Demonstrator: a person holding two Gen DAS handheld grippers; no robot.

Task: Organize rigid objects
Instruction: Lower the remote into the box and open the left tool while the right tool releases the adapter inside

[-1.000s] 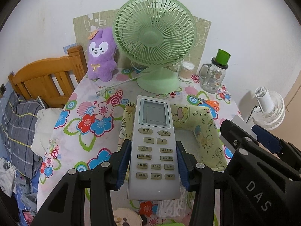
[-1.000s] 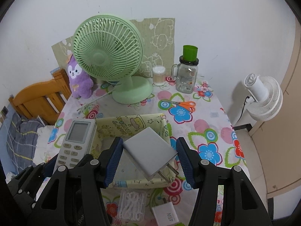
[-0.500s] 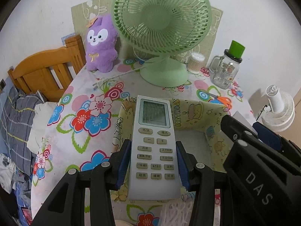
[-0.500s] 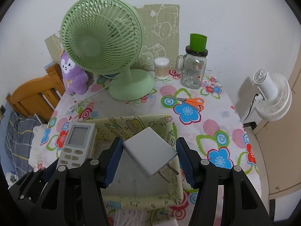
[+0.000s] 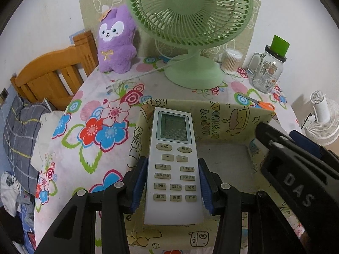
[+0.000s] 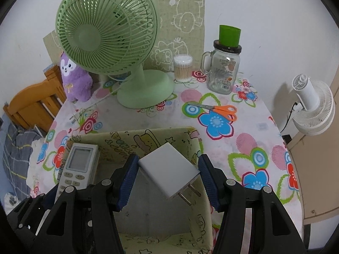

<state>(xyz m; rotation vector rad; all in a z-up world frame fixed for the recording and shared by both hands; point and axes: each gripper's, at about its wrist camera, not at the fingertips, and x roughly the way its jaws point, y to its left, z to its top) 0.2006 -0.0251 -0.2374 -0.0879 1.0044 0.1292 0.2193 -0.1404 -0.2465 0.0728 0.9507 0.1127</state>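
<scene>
both grippers loaded above the fabric box

left wrist view: the left gripper (image 5: 172, 187) is clamped on the lower half of a white remote (image 5: 172, 165), its blue pads (image 5: 139, 183) pressed against the two long edges. the remote points forward, screen up, held over the left part of a yellow-green box (image 5: 231, 118) with cartoon print; whether it touches the box wall cannot be told. the box floor is grey and shows bare beside the remote. the right gripper (image 5: 296, 167) enters from the right edge, over the right wall of the box.

right wrist view: the right gripper (image 6: 167, 177) holds a white charger (image 6: 169, 169) between its pads (image 6: 206, 180), pinched at two opposite corners. the charger sits tilted, its two prongs pointing down and to the right, above the open box (image 6: 148, 139). the remote (image 6: 78, 167) shows at the left, along the left wall of the box.

background: the box stands on a table (image 6: 243, 127) covered with a flower-print cloth. behind it are a green fan (image 6: 110, 31), a purple plush (image 6: 74, 78) to the left, a tub of cotton swabs (image 6: 183, 68) and a glass jar (image 6: 224, 69) with a green cap to the right. orange scissors (image 6: 220, 110) lie between the jar and the box.
</scene>
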